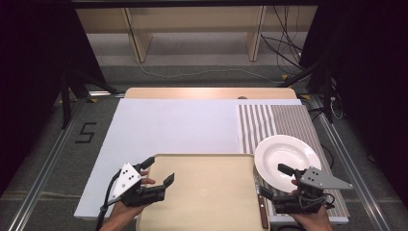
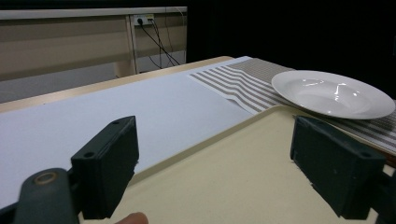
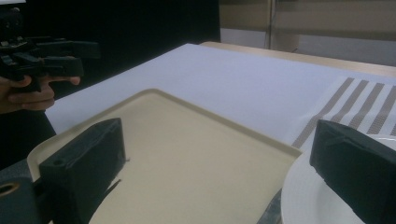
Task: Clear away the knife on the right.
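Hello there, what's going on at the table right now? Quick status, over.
Left gripper open above the tray. Right gripper open at the white plate, nothing held. Knife lies between tray and plate.

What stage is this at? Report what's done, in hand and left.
Done: nothing looks moved yet; the beige tray is bare. In hand: both grippers are open and empty, the left gripper over the tray's left edge, the right gripper at the near rim of the white plate. Left: probably gripping the plate and moving it.
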{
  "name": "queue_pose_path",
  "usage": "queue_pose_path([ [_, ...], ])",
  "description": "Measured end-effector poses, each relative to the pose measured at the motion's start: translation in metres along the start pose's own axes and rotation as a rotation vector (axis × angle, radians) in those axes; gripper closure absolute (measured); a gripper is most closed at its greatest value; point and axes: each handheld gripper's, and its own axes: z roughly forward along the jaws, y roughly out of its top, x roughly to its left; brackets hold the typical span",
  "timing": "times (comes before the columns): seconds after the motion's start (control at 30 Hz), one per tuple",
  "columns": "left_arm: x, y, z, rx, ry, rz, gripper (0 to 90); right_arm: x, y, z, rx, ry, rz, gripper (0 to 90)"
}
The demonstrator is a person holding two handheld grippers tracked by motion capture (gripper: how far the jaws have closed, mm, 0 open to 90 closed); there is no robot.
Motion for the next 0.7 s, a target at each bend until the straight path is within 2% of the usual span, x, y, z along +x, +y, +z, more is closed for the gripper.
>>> queue_pose_path([
  [0.53,0.000,0.000,-0.001,-0.004,-0.003,-0.005,15.0,0.002,-0.008,-0.010,-0.004,-0.029,-0.005,3.7],
  [0.7,0.000,0.000,-0.001,-0.007,-0.002,-0.006,15.0,0.001,-0.006,-0.013,-0.030,-0.044,-0.004,3.7],
])
